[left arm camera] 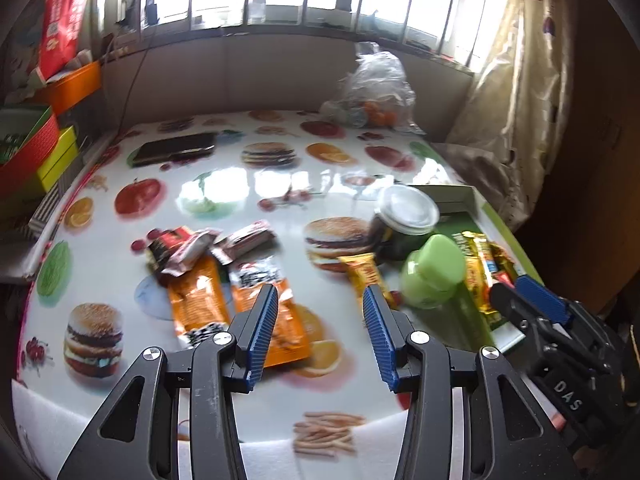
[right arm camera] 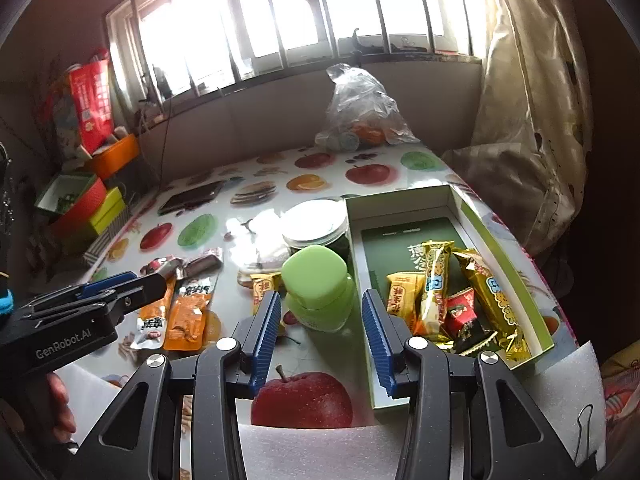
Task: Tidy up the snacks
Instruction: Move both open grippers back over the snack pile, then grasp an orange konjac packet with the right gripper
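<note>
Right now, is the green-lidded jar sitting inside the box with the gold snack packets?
No, the green-lidded jar stands on the tablecloth just outside the box, beside its left wall.

1. Glossy white tablecloth (right arm camera: 320, 352) printed with red apples, burgers and orange slices.
2. Two flat orange snack sachets (left arm camera: 240, 308) with black-and-white ends.
3. Pale green plastic jar (right arm camera: 318, 288).
4. Gold foil-wrapped bars (right arm camera: 486, 296) in a white cardboard box with green edging (right arm camera: 508, 248).
5. Blue ribbed gripper pads (right arm camera: 380, 336).

Bright barred window (right arm camera: 280, 20), beige curtain (right arm camera: 528, 120)
</note>
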`<state>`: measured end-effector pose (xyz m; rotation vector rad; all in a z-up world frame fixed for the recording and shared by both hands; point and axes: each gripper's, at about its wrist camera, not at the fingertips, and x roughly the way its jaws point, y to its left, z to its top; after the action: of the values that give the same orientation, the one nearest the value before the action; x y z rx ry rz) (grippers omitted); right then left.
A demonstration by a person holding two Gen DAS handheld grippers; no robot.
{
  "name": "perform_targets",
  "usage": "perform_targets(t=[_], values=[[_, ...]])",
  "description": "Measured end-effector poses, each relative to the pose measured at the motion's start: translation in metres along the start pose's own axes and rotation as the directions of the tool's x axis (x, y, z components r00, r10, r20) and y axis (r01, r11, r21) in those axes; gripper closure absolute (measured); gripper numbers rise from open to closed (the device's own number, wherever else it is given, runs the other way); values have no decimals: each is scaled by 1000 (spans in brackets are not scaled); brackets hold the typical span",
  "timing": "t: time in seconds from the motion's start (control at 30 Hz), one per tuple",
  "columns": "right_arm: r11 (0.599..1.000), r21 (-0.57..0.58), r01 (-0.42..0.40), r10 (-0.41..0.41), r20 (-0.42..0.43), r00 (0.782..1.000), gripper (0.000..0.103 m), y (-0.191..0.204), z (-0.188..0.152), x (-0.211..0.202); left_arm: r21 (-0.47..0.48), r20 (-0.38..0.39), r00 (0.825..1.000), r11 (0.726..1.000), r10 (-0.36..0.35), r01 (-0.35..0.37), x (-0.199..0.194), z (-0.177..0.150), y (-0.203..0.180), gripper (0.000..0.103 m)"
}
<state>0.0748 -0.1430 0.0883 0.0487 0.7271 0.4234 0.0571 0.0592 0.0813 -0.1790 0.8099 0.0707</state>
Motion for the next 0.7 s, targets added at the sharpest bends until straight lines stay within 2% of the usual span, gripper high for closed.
perform_targets(t=[0.3,0.7], values=[[994,-100,-53,48,-56,997,61,39,0,27,-80,-46,997,994,64,-67,14,-13,49,57],[970,-212,-122,91,-148,985,61,92,0,71,-152,-95,992,983,87,-101,30,-24,88,57]])
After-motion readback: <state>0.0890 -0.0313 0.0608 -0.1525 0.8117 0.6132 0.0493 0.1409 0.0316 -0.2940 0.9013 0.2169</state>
